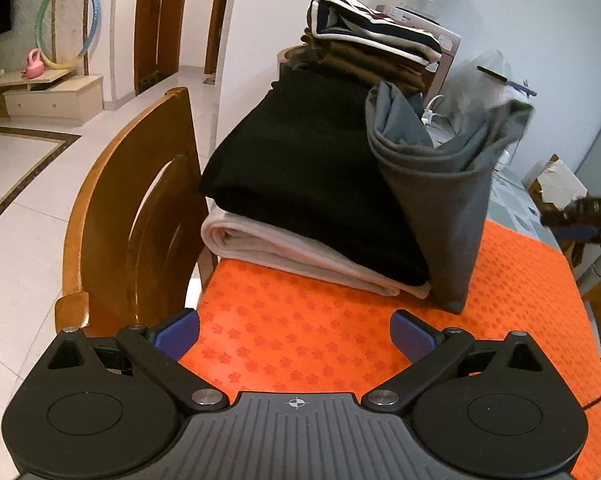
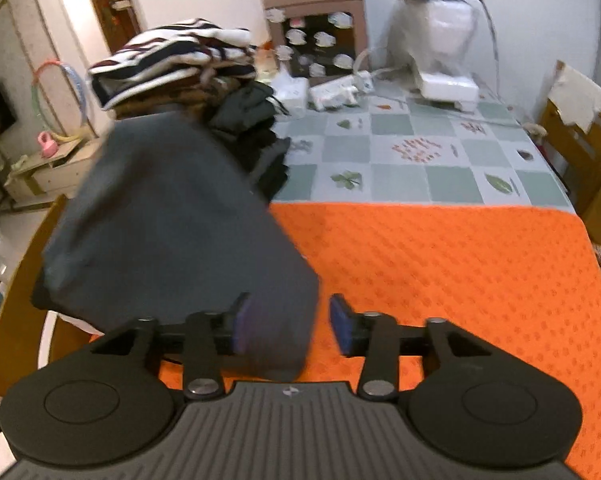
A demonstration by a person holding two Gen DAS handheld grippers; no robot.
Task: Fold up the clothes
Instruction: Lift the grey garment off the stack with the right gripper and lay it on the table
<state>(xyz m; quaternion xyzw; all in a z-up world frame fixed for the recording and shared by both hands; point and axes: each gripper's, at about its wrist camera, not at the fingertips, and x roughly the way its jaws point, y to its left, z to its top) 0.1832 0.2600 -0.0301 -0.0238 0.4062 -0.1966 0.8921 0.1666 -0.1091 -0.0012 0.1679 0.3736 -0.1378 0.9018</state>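
Note:
A folded grey garment (image 1: 432,200) stands tilted on the orange mat (image 1: 300,336), leaning against a stack of a black folded garment (image 1: 312,184) on a beige one (image 1: 284,248). Behind them a striped garment (image 1: 376,36) lies on a brown one (image 1: 364,64). My left gripper (image 1: 296,332) is open over bare mat, short of the stack. In the right wrist view the grey garment (image 2: 172,220) is blurred. Its lower corner sits between the pads of my right gripper (image 2: 290,324), which is open, with a gap at the right pad (image 2: 340,328).
A wooden chair (image 1: 140,208) stands at the table's left edge. Beyond the orange mat (image 2: 460,280) a checked tablecloth (image 2: 420,160) carries power strips (image 2: 340,92) and a white machine under plastic (image 2: 444,40). A cardboard box (image 2: 580,132) stands at the right.

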